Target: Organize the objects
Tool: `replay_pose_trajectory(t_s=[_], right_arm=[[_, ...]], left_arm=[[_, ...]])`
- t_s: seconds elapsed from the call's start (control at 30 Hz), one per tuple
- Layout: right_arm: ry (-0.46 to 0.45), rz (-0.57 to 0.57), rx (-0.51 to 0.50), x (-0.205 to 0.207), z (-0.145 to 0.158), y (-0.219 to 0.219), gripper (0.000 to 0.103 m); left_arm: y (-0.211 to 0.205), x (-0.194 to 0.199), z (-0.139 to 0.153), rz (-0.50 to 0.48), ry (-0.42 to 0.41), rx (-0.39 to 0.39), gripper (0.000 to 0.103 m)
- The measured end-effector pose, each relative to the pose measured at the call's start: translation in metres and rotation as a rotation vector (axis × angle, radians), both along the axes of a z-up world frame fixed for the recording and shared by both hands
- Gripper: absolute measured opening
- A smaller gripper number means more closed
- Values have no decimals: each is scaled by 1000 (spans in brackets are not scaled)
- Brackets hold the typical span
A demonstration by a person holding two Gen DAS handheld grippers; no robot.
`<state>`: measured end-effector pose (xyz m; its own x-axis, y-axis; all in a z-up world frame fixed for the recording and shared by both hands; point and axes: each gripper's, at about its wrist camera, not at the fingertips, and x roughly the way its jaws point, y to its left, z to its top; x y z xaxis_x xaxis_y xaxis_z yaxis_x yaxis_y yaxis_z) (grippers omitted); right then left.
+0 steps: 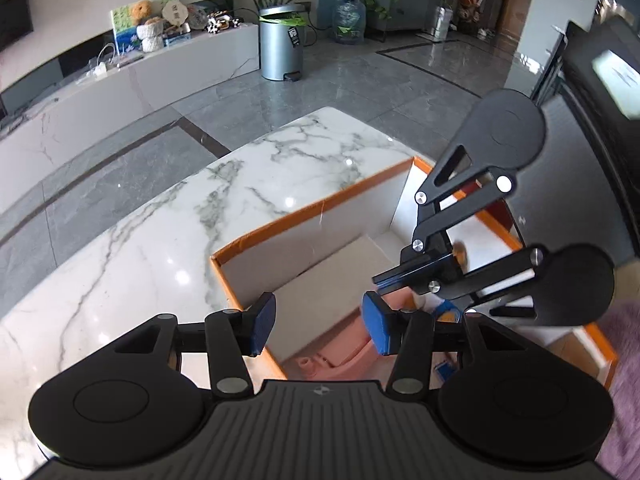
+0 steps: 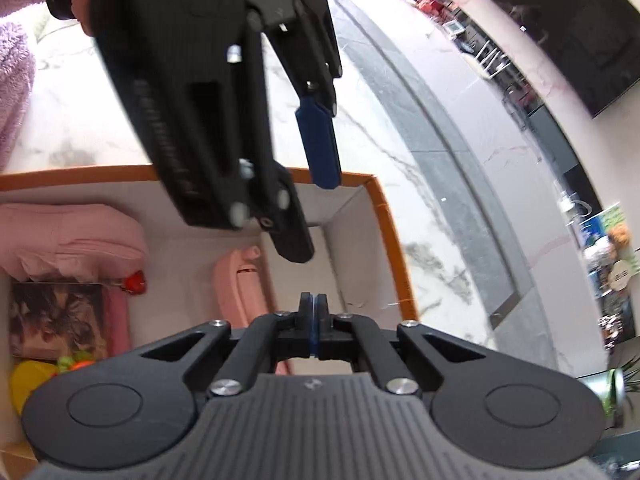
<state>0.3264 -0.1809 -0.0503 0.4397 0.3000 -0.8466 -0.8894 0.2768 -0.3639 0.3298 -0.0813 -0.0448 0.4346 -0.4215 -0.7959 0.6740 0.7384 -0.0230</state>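
While we hold both tools over the box, our left gripper [image 1: 319,328] stands wide, its 2 blue pads [image 1: 264,328] well apart with nothing between them. It hangs above the near end of the orange-edged box [image 1: 280,224], and between its fingers we see the box's pale inner floor and part of a pink plastic object [image 1: 340,354] lying at the bottom.

Our right gripper [image 2: 314,320] is closed, its 2 pads pressed flat together with nothing visible between them. In the left wrist view it reaches in from the right, over the far half of the box. In the right wrist view the left gripper crosses above it, blurred, with 1 blue pad [image 2: 320,144] hanging over the box rim.

Below the right gripper, the pink plastic object [image 2: 236,288] lies along the inner wall. Further left in that view sit a pink cloth bundle [image 2: 76,236], a small red piece [image 2: 134,282], a printed card or booklet [image 2: 56,320] and a yellow item [image 2: 30,380] at the edge, partly hidden by the gripper body.

The box rests on a white marble table [image 1: 168,240]. Beyond it lie grey floor tiles [image 1: 360,76], a metal pedal bin [image 1: 280,44] and a long low cabinet [image 1: 120,92] with small ornaments on top.
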Motion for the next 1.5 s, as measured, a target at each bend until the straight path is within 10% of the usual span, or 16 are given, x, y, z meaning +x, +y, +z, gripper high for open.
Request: replay_pose_trajectory(t_s=[0.3,0.53,0.77,1.27,1.5], right_arm=[[152,-133,-41,22,-41,-2,34],[283,-298,105,49,-46,-19,28],[193,-312,179,40,-40,-13,7],[205,-453,241,15,0,-26,9],[230,-577,377,-37,49,-43,27]], left_arm=[[14,-18,-2,-26,-42,-4,57],[23,-19,-3,-19,-50,-3,57],[25,-16,-6,0,-45,-2,57],[7,-63,21,35,-145,37,57],[1,-108,46,144,-279,50,72]])
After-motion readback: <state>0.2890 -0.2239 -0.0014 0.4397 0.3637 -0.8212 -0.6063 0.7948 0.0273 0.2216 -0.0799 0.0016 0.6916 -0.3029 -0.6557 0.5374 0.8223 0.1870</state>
